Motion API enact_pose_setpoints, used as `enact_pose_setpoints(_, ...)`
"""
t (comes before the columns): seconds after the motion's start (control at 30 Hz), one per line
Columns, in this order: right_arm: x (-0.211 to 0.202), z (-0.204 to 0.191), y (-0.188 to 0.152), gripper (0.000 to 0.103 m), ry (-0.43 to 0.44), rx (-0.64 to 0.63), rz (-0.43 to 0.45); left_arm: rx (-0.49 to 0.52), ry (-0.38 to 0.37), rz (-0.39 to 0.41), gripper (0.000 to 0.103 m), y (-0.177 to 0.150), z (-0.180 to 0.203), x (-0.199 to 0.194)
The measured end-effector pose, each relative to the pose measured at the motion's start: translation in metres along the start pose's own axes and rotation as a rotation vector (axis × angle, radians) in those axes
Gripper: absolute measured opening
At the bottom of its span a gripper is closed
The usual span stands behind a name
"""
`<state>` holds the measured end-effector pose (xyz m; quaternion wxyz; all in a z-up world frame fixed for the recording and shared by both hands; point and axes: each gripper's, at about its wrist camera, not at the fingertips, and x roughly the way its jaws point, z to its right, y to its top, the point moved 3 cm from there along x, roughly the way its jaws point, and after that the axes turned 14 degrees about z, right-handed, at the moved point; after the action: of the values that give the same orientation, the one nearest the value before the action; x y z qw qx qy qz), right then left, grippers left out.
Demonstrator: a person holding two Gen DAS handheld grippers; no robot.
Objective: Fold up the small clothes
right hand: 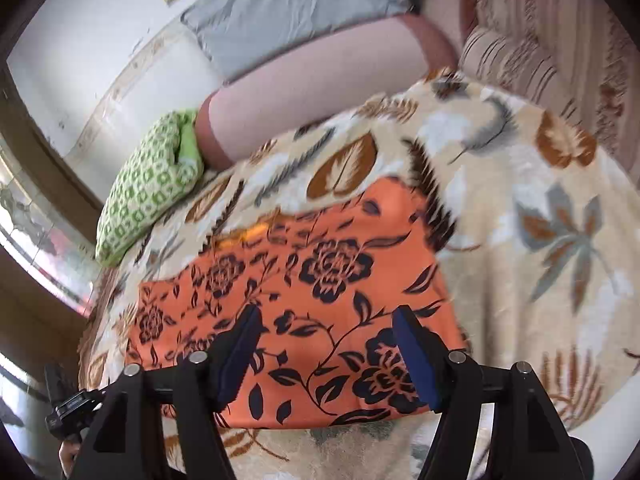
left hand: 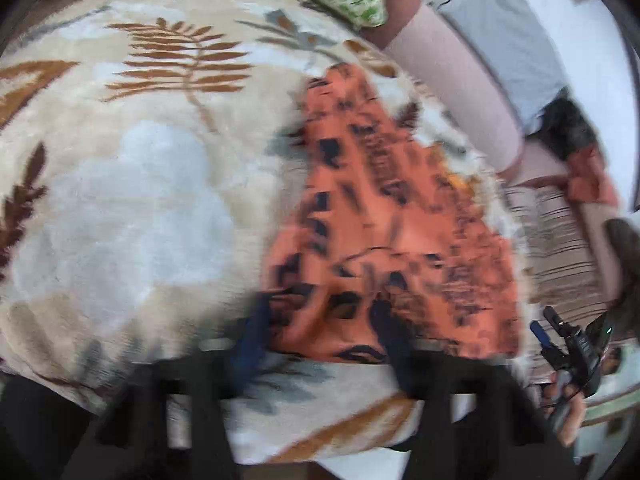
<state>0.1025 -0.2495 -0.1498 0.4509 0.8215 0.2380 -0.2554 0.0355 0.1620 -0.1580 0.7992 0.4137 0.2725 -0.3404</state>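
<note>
While both tilt down over the orange cloth [right hand: 304, 280], right gripper [right hand: 324, 356] gapes wide, left gripper [left hand: 320, 336] blurred, unreadable.

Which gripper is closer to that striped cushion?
Right. The right gripper is on the side of the orange cloth toward the striped cushion; the left gripper is opposite.

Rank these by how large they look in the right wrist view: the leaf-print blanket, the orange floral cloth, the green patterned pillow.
1. Leaf-print blanket
2. Orange floral cloth, though it is nearest the camera, which enlarges it
3. Green patterned pillow
</note>
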Motion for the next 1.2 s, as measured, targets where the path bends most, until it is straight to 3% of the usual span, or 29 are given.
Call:
enact_pose_setpoints(0.07, 0.025, 0.05, -0.018, 0.07, -0.121, 0.114, -0.114, -0.069, -0.05, -0.003, 0.011, 0.002, -0.007, -0.006)
enact_pose_setpoints(0.13, 0.022, 0.074, -0.02, 0.054, -0.077, 0.233, -0.085, 0.026, -0.04, 0.058, 0.01, 0.005, 0.008, -0.024)
enact_pose_setpoints(0.17, 0.018, 0.076, -0.018, 0.054, -0.06, 0.238, -0.091, 0.09, -0.032, 0.076, 0.01, 0.005, 0.018, -0.031)
enact_pose_setpoints(0.23, 0.019, 0.073, -0.018, 0.054, -0.064, 0.191, -0.109, 0.115, -0.001, 0.048, 0.011, 0.003, 0.018, -0.019)
enact_pose_setpoints(0.27, 0.021, 0.072, -0.019, 0.055, -0.069, 0.178, -0.118, 0.099, 0.046, -0.012, 0.017, 0.0, 0.005, -0.002)
enact_pose_setpoints(0.33, 0.022, 0.068, -0.017, 0.056, -0.08, 0.166, -0.128, 0.034, 0.024, -0.034, 0.019, 0.002, -0.005, 0.005)
enact_pose_setpoints(0.4, 0.022, 0.065, -0.016, 0.059, -0.076, 0.157, -0.136, 0.031, 0.007, -0.033, 0.042, 0.014, 0.001, -0.007)
enact_pose_setpoints(0.43, 0.022, 0.064, -0.016, 0.06, -0.074, 0.146, -0.139, 0.061, 0.0, -0.001, 0.064, 0.024, 0.008, -0.015)
enact_pose_setpoints(0.47, 0.022, 0.064, -0.016, 0.06, -0.072, 0.138, -0.141, 0.103, -0.012, 0.057, 0.079, 0.039, 0.015, -0.024)
enact_pose_setpoints(0.53, 0.026, 0.064, -0.018, 0.062, -0.065, 0.137, -0.143, 0.145, -0.049, 0.131, 0.083, 0.07, 0.023, -0.024)
enact_pose_setpoints(0.63, 0.026, 0.063, -0.017, 0.064, -0.061, 0.143, -0.141, 0.102, -0.117, 0.079, 0.083, 0.111, 0.022, 0.02)
enact_pose_setpoints(0.7, 0.025, 0.062, -0.018, 0.067, -0.054, 0.144, -0.134, 0.06, -0.118, 0.02, 0.083, 0.127, 0.015, 0.059)
enact_pose_setpoints(0.73, 0.026, 0.062, -0.018, 0.067, -0.052, 0.141, -0.133, 0.044, -0.118, -0.004, 0.077, 0.129, 0.013, 0.07)
enact_pose_setpoints(0.8, 0.026, 0.063, -0.018, 0.067, -0.043, 0.145, -0.13, 0.013, -0.114, -0.064, 0.044, 0.135, 0.01, 0.101)
enact_pose_setpoints(0.83, 0.026, 0.064, -0.018, 0.067, -0.037, 0.152, -0.13, 0.01, -0.104, -0.088, 0.019, 0.137, 0.01, 0.111)
enact_pose_setpoints(0.87, 0.025, 0.065, -0.018, 0.067, -0.031, 0.162, -0.13, 0.015, -0.101, -0.091, 0.015, 0.139, 0.013, 0.116)
enact_pose_setpoints(0.97, 0.026, 0.068, -0.018, 0.067, -0.013, 0.186, -0.137, 0.141, -0.11, -0.003, 0.013, 0.143, 0.034, 0.101)
enact_pose_setpoints(1.03, 0.027, 0.068, -0.018, 0.067, -0.007, 0.185, -0.146, 0.133, -0.075, 0.001, 0.013, 0.139, 0.027, 0.108)
enact_pose_setpoints(1.07, 0.027, 0.068, -0.018, 0.067, -0.006, 0.18, -0.152, 0.098, -0.036, -0.044, 0.016, 0.132, 0.013, 0.122)
enact_pose_setpoints(1.13, 0.027, 0.066, -0.016, 0.067, -0.006, 0.174, -0.165, 0.073, -0.055, -0.026, 0.017, 0.133, 0.009, 0.12)
enact_pose_setpoints(1.2, 0.026, 0.063, -0.013, 0.067, -0.009, 0.163, -0.193, 0.14, -0.006, 0.006, 0.02, 0.139, 0.022, 0.107)
